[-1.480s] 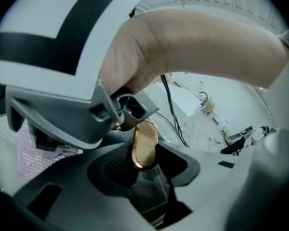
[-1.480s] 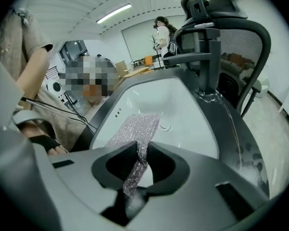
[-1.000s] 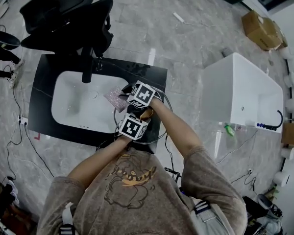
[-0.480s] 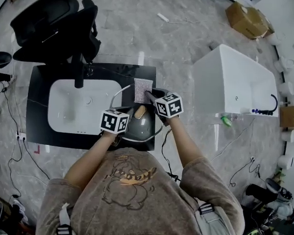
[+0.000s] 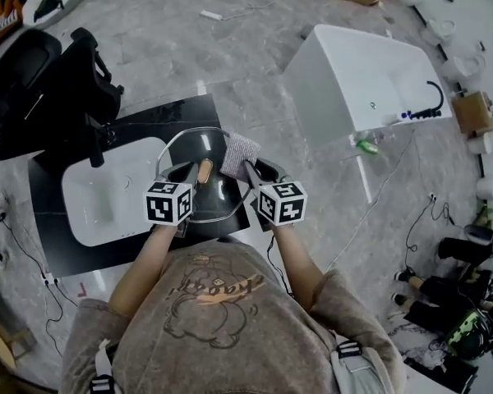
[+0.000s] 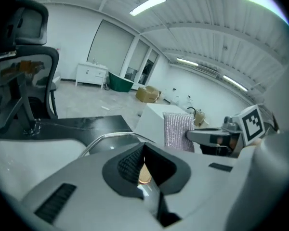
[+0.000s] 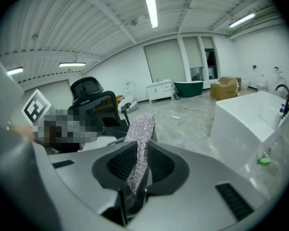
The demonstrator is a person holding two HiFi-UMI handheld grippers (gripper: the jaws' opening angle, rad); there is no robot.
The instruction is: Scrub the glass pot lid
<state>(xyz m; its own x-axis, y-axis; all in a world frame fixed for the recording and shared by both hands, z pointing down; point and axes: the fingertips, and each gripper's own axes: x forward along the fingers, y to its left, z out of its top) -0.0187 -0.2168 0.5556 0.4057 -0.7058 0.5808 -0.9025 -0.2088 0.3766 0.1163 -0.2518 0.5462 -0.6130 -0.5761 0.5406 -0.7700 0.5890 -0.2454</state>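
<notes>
The glass pot lid (image 5: 218,195) with a metal rim and a wooden knob (image 5: 204,169) is over the black counter (image 5: 57,249), right of the sink. My left gripper (image 5: 195,173) is shut on that knob (image 6: 143,174), which shows between its pads; the lid's rim (image 6: 111,137) curves ahead of it. My right gripper (image 5: 248,169) is shut on a sparkly grey-pink scrub cloth (image 5: 239,154), held just right of the knob. The cloth (image 7: 140,138) stands up between the right jaws, and it hangs by the lid as the cloth (image 6: 178,131) in the left gripper view.
A white sink basin (image 5: 107,199) with a black faucet (image 5: 94,150) is set in the counter at left. A black office chair (image 5: 41,97) stands behind it. A white bathtub (image 5: 353,80) is at the upper right, and cables lie on the floor.
The left gripper has moved onto the lid's knob and closed on it. The right gripper swung the cloth from the left side over to the right of the knob.
</notes>
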